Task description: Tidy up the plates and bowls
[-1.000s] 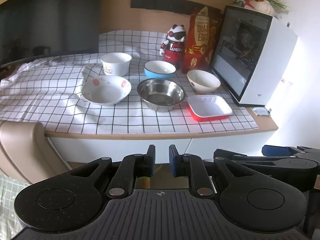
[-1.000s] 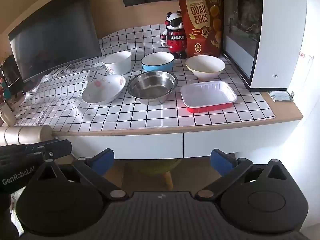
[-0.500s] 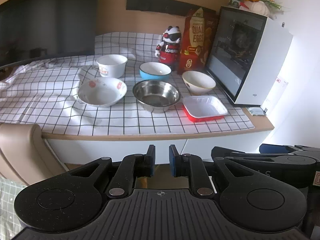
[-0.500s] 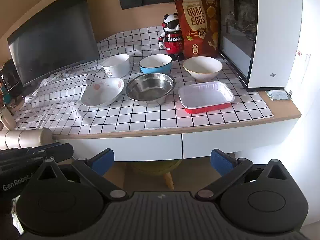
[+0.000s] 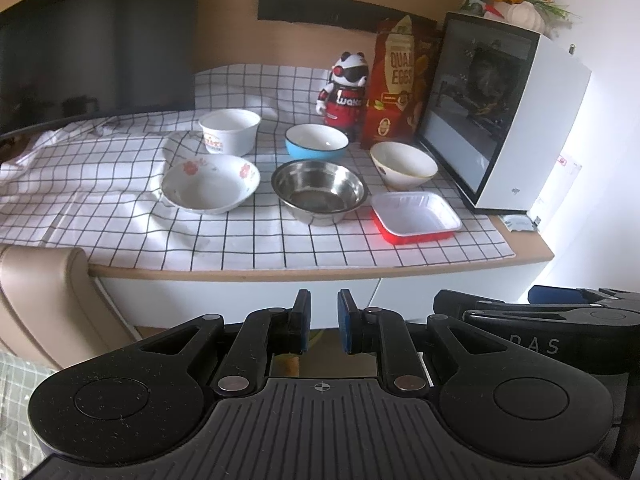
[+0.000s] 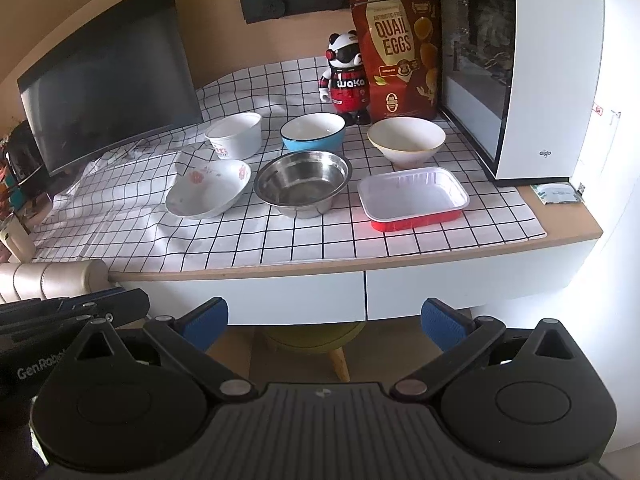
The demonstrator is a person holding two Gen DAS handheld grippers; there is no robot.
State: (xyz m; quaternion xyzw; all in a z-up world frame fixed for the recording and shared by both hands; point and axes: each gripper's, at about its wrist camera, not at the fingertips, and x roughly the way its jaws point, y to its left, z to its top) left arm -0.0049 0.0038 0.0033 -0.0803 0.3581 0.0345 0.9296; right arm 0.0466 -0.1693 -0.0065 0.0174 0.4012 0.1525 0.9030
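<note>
On the checked cloth stand several dishes: a white paper bowl, a floral bowl, a blue bowl, a steel bowl, a cream bowl and a red foil tray. The right wrist view shows the same steel bowl and tray. My left gripper hangs in front of the desk edge, its jaws almost together and empty. My right gripper is beside it, wide open and empty. Both are well short of the dishes.
A dark monitor stands at the back left. A panda figure, a quail-egg bag and a white glass-fronted box line the back right. White drawers front the desk, with a beige chair at the left.
</note>
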